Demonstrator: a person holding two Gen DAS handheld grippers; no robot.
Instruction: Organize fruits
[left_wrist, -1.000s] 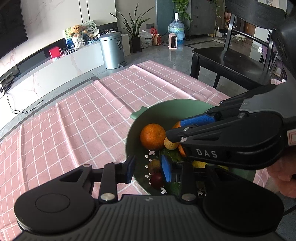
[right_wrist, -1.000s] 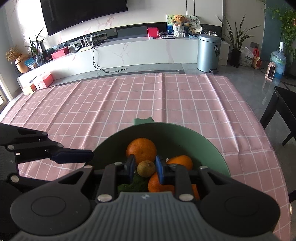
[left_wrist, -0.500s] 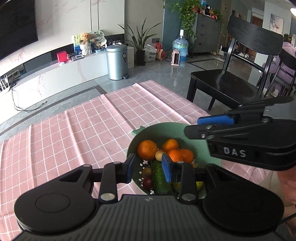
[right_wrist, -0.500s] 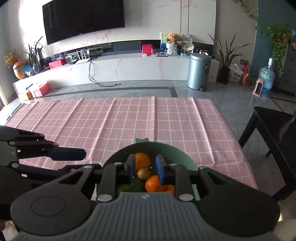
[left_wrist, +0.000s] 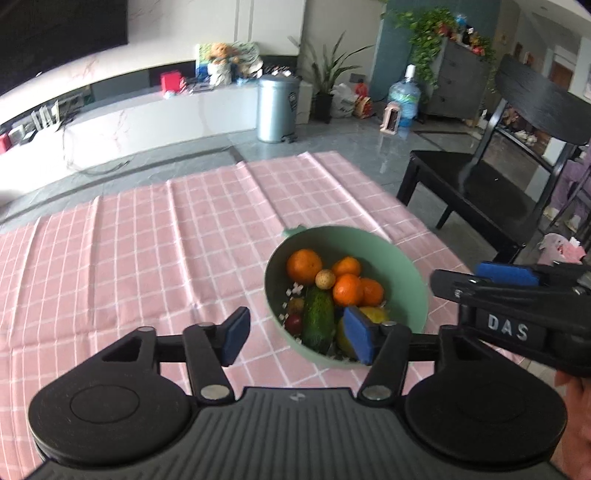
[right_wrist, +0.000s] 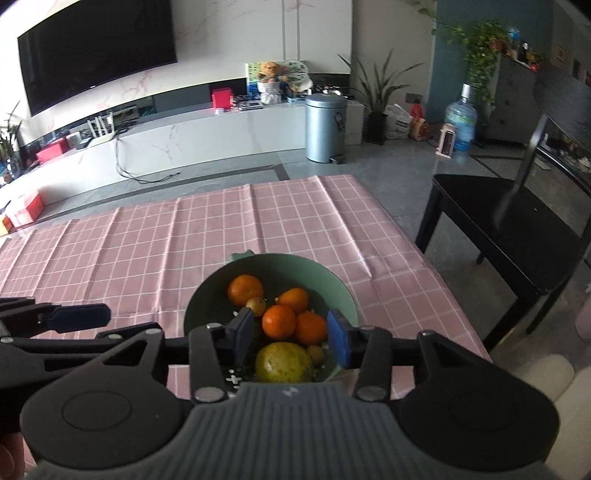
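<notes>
From the left wrist we see our left hand-held gripper (left_wrist: 297, 332) opening, jaws wide and empty, above the green bowl (left_wrist: 413, 273) of fruits on the pink-checked counter (left_wrist: 147, 240). From the right wrist, our right hand-held gripper (right_wrist: 291, 338) is opening too, nothing between its pads, over the same bowl's oranges (right_wrist: 279, 321) and yellow fruit (right_wrist: 284, 362).

Pink checked tablecloth (left_wrist: 155, 236): creased cloth, matt. Green bowl (left_wrist: 406, 266): smooth, plastic-looking. Cucumber (left_wrist: 317, 314): bumpy skin. Bin (right_wrist: 325, 127): brushed metal. Floor (right_wrist: 388, 162): glossy.
</notes>
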